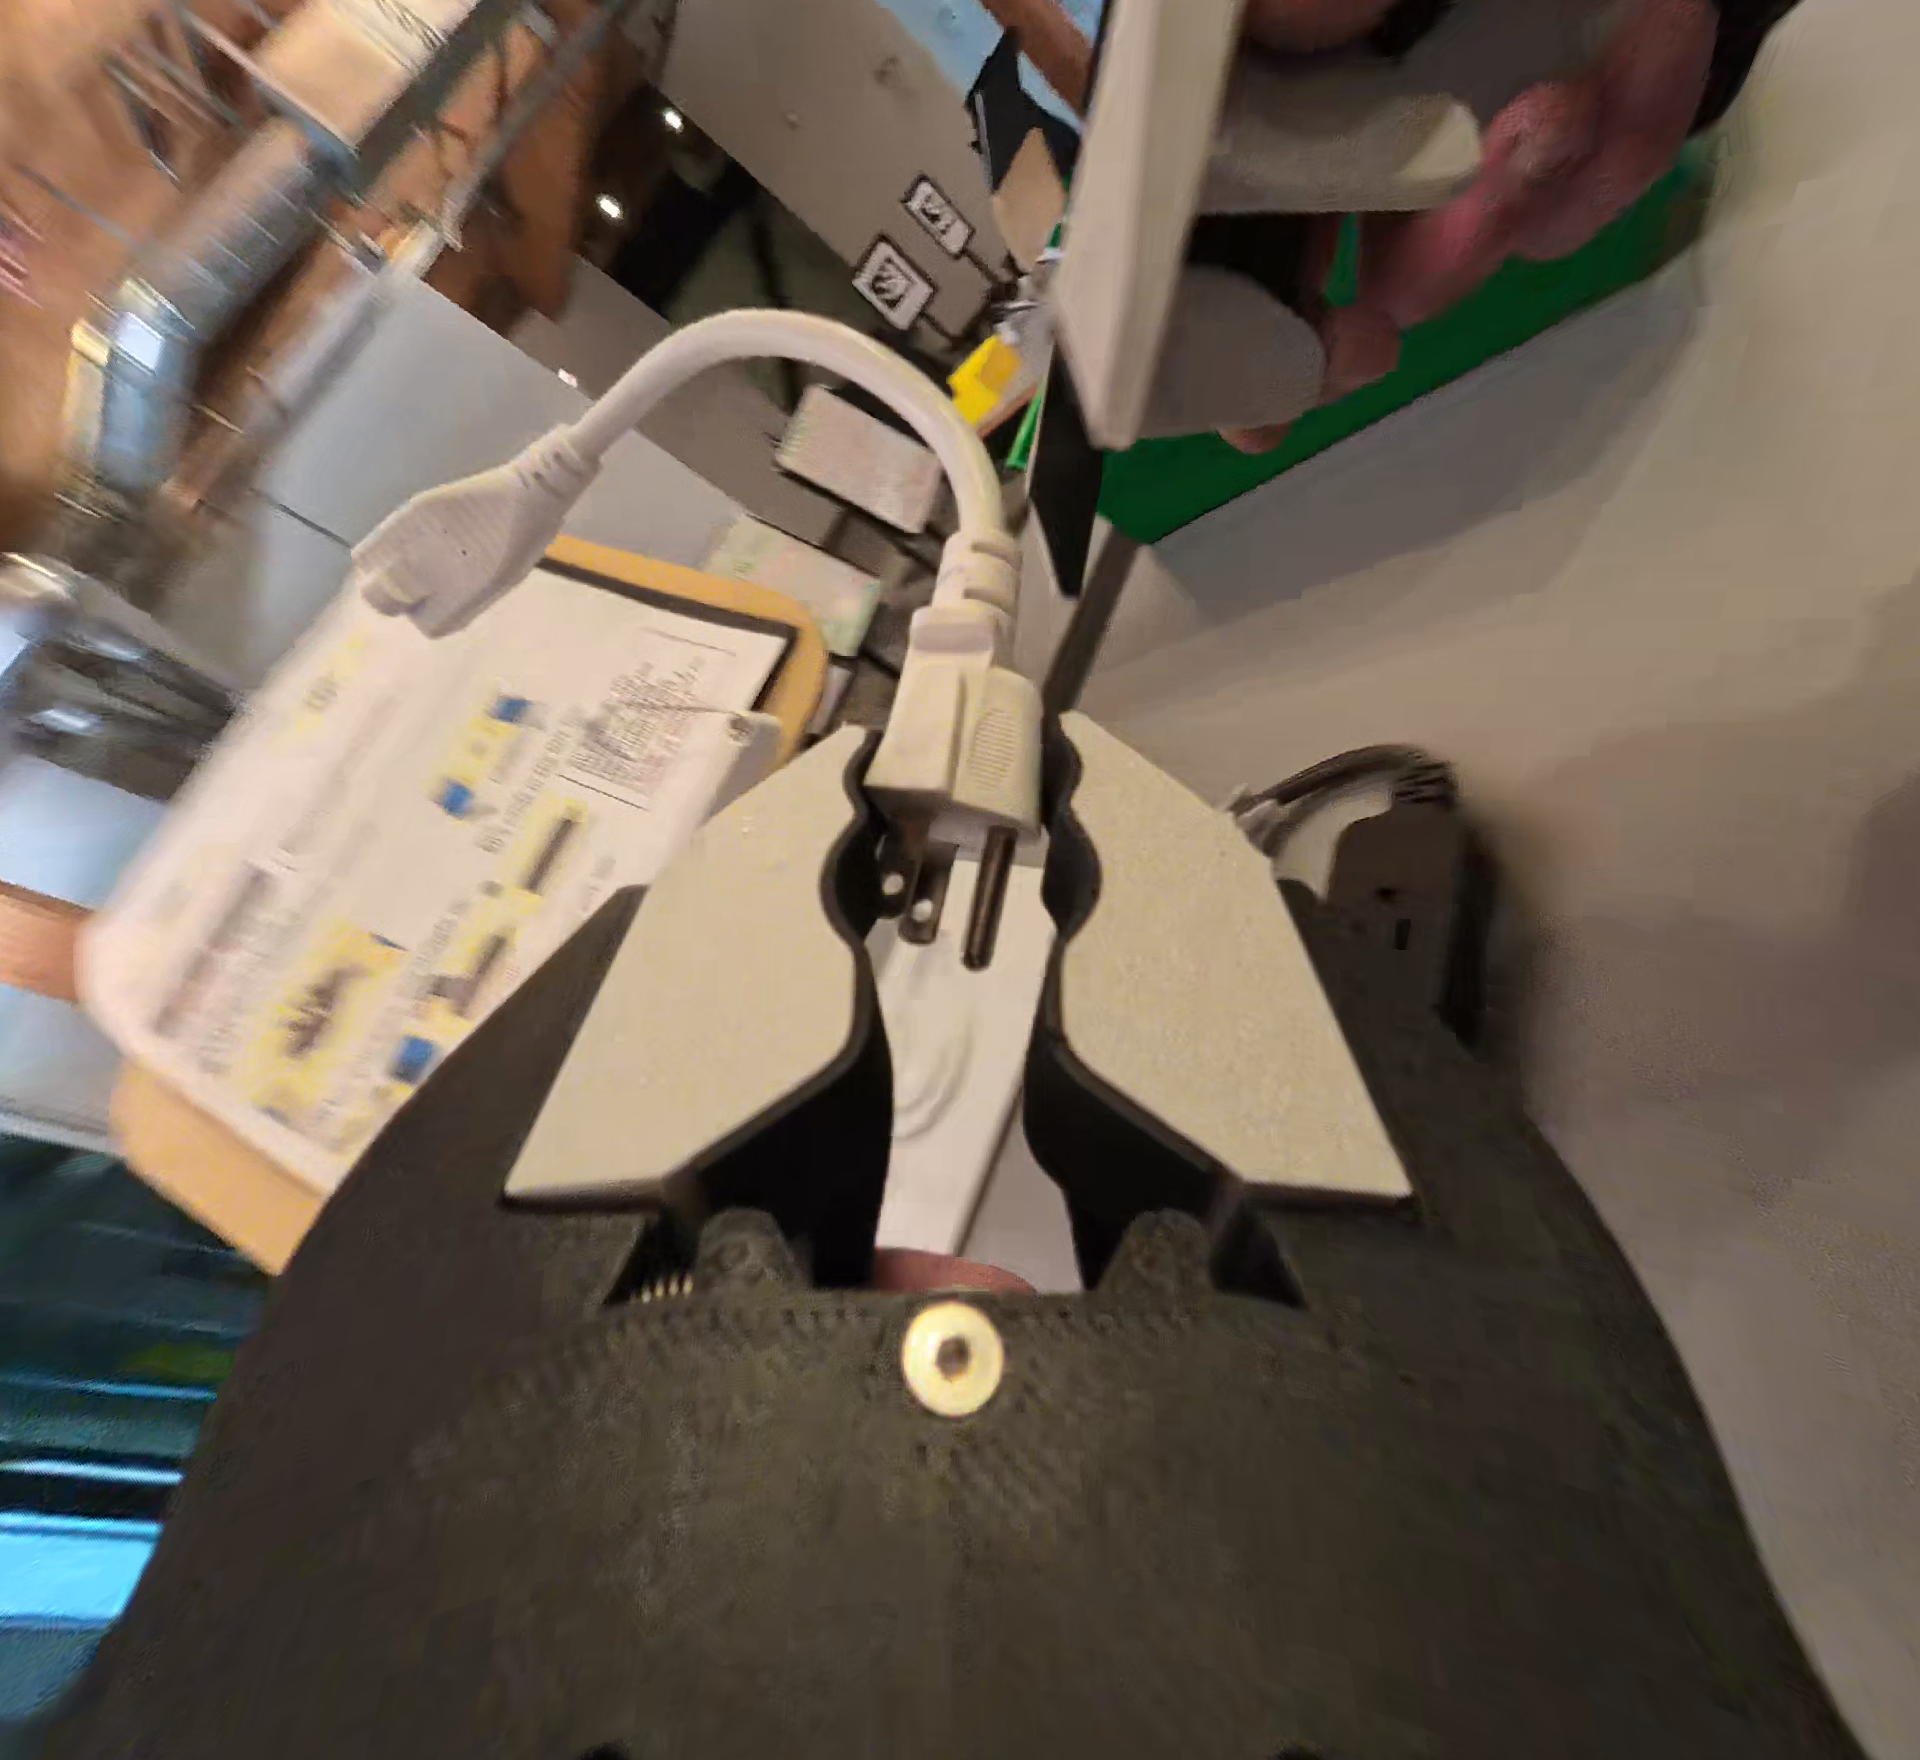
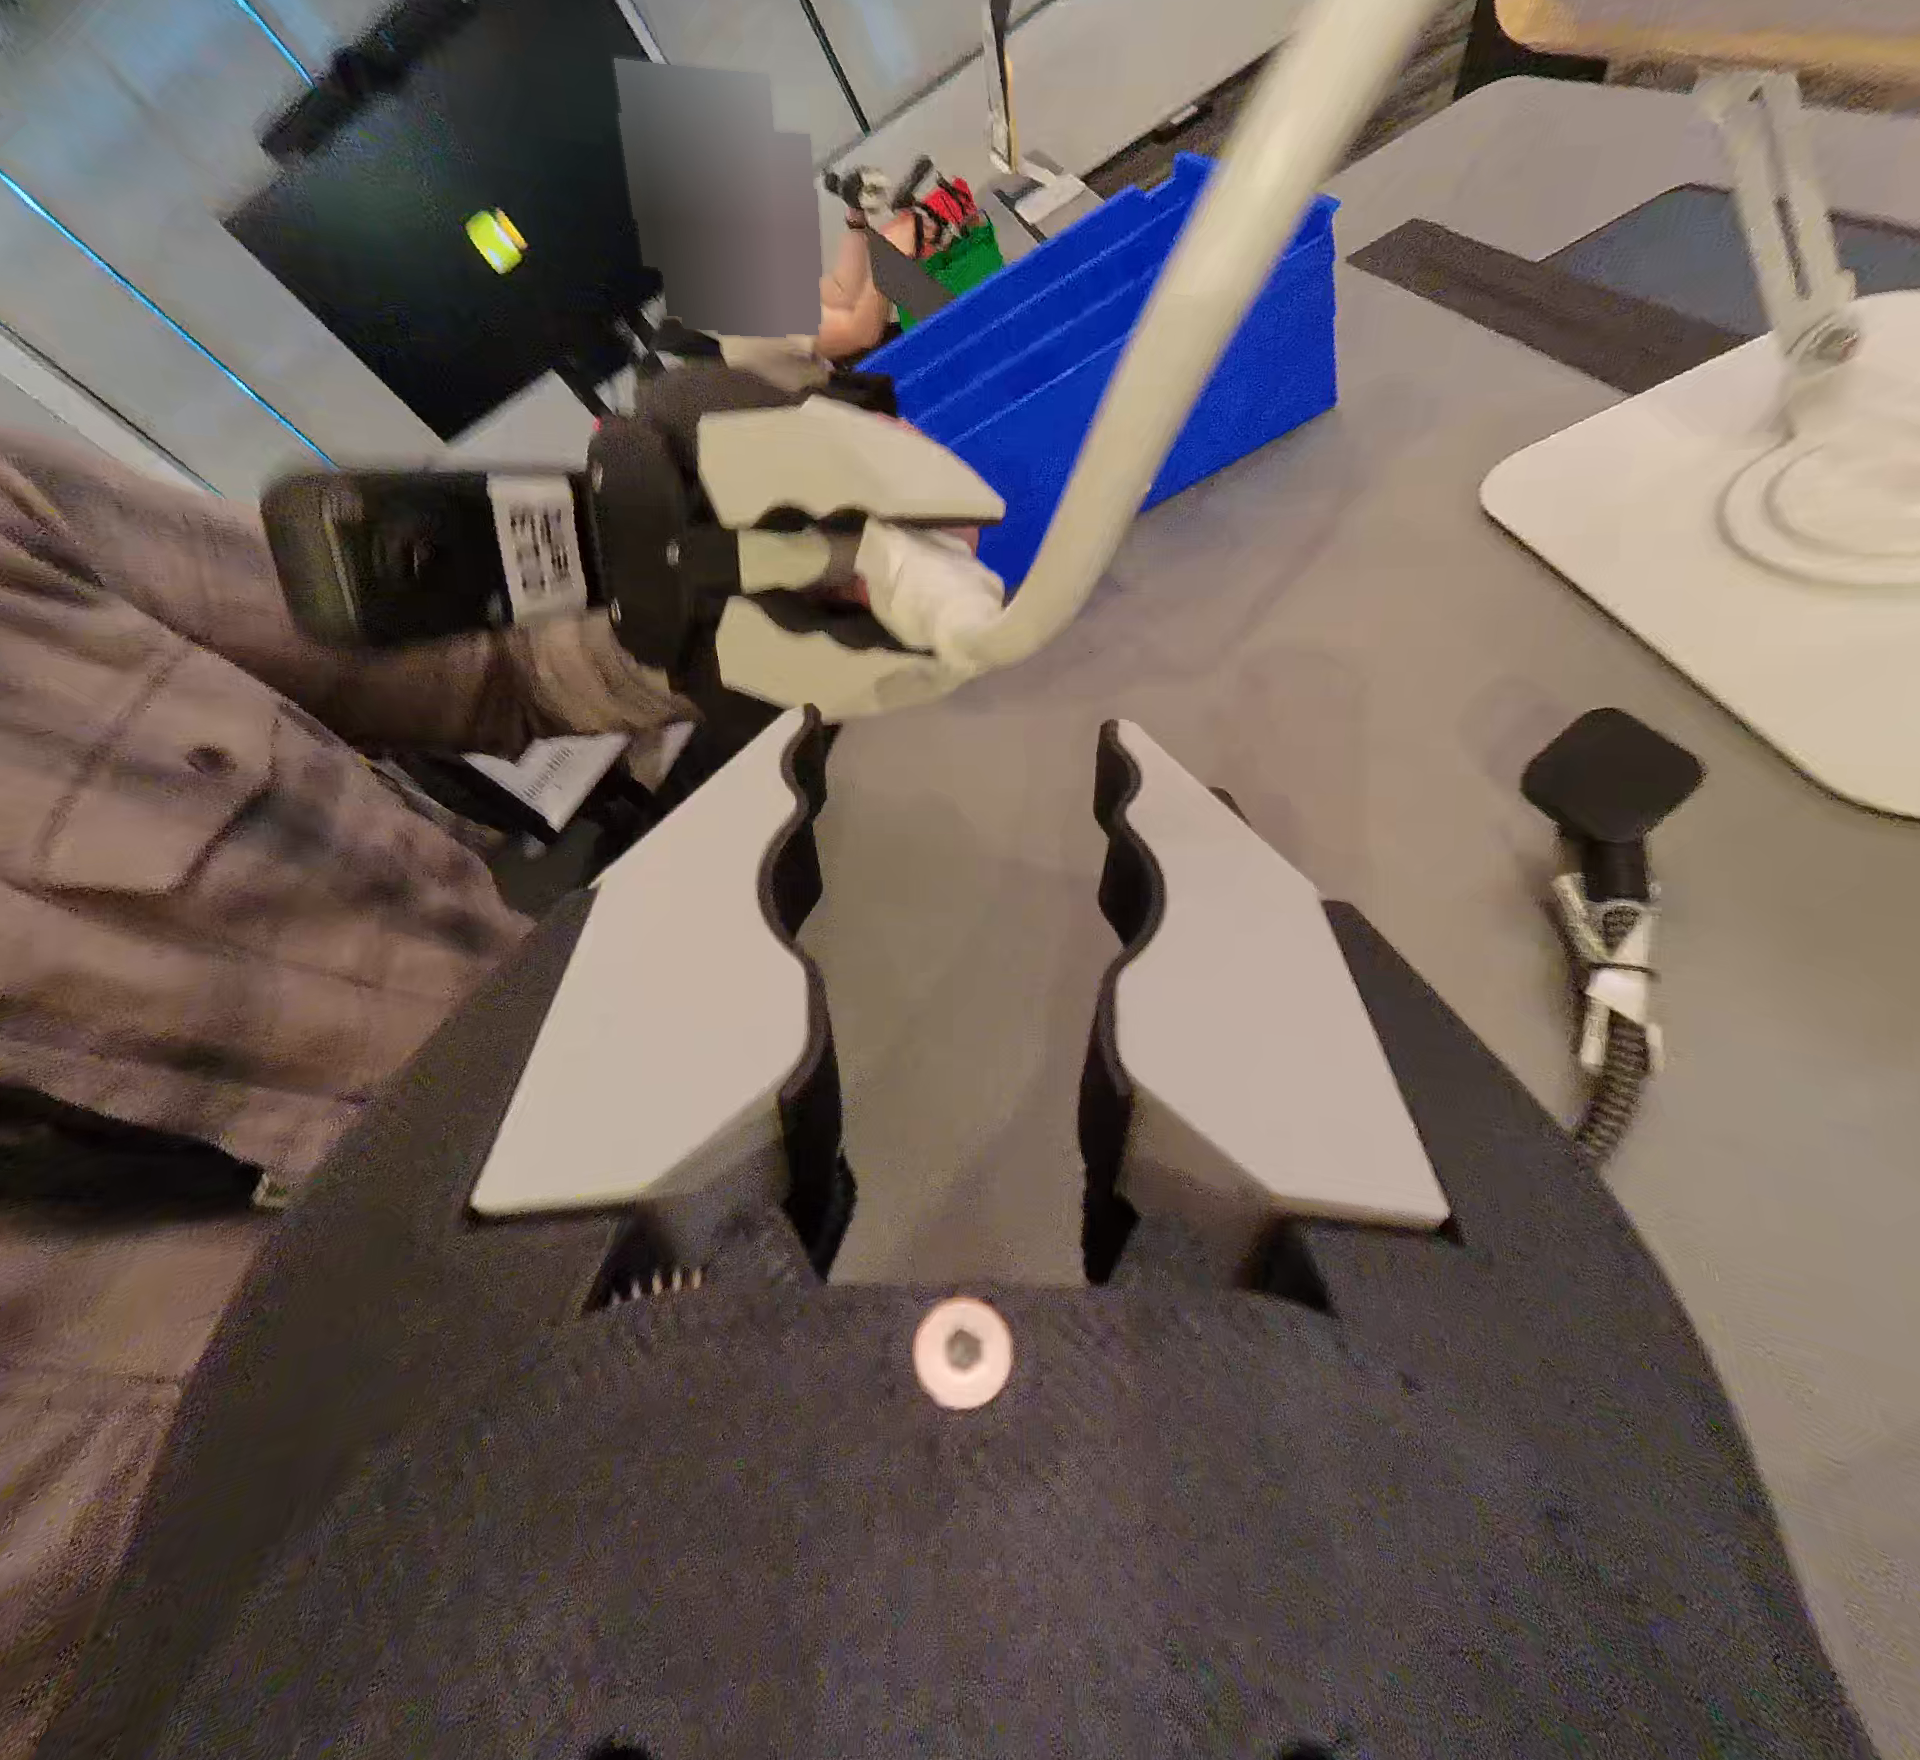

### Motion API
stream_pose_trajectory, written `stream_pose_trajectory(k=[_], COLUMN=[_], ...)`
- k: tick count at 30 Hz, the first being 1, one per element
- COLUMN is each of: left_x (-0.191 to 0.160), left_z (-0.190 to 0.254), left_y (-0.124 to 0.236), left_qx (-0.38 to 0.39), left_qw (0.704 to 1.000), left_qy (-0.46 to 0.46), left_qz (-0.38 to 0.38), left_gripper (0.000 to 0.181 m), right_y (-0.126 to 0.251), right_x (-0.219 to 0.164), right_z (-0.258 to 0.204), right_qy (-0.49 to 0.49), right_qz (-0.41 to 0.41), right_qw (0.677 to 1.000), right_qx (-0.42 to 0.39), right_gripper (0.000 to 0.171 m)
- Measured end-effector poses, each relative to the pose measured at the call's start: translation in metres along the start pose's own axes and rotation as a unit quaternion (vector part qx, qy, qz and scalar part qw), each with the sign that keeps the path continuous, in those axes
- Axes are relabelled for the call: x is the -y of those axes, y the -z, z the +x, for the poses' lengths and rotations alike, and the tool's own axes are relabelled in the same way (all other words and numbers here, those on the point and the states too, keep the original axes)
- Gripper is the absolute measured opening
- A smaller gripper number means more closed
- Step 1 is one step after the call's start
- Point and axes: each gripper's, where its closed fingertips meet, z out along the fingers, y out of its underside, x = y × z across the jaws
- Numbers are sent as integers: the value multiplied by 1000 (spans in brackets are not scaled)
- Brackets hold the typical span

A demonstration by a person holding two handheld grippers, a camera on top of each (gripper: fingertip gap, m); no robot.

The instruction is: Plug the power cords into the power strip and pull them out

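My left gripper (image 1: pixel 961 754) is shut on the white plug (image 1: pixel 966 775) of a short white power cord (image 1: pixel 831 339), held in the air. The prongs point back toward the camera. The cord arcs up and left to its white socket end (image 1: pixel 457 547), which hangs free. In the right wrist view the left gripper (image 2: pixel 966 588) holds the same plug (image 2: pixel 925 583), and the cord (image 2: pixel 1174 256) rises out of the top. My right gripper (image 2: pixel 956 734) is open and empty over the grey table (image 2: pixel 1299 630). No power strip shows clearly.
A black plug (image 2: pixel 1610 775) with a braided cable lies on the table to the right. A white stand base (image 2: pixel 1714 515) carries a board with a printed sheet (image 1: pixel 436 837). A blue bin (image 2: pixel 1049 380) stands behind. A person's sleeve (image 2: pixel 208 827) is at the left.
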Motion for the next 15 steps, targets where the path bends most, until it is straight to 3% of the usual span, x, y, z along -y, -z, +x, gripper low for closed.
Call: stream_pose_trajectory(k=[5, 9, 15], left_x=[13, 20, 16], left_z=[8, 12, 1], left_y=[-8, -11, -12], left_qx=[41, 59, 79], left_qw=[996, 992, 989], left_qy=[-80, -101, -118], left_qz=[23, 36, 31], left_gripper=[27, 26, 26], right_y=[-24, -35, -33], right_x=[5, 8, 8], right_z=[-8, -16, -11], right_qy=[-59, -55, -26], right_qz=[33, 45, 26], right_qw=[994, 991, 995], right_qx=[83, 112, 91], right_gripper=[50, 34, 23])
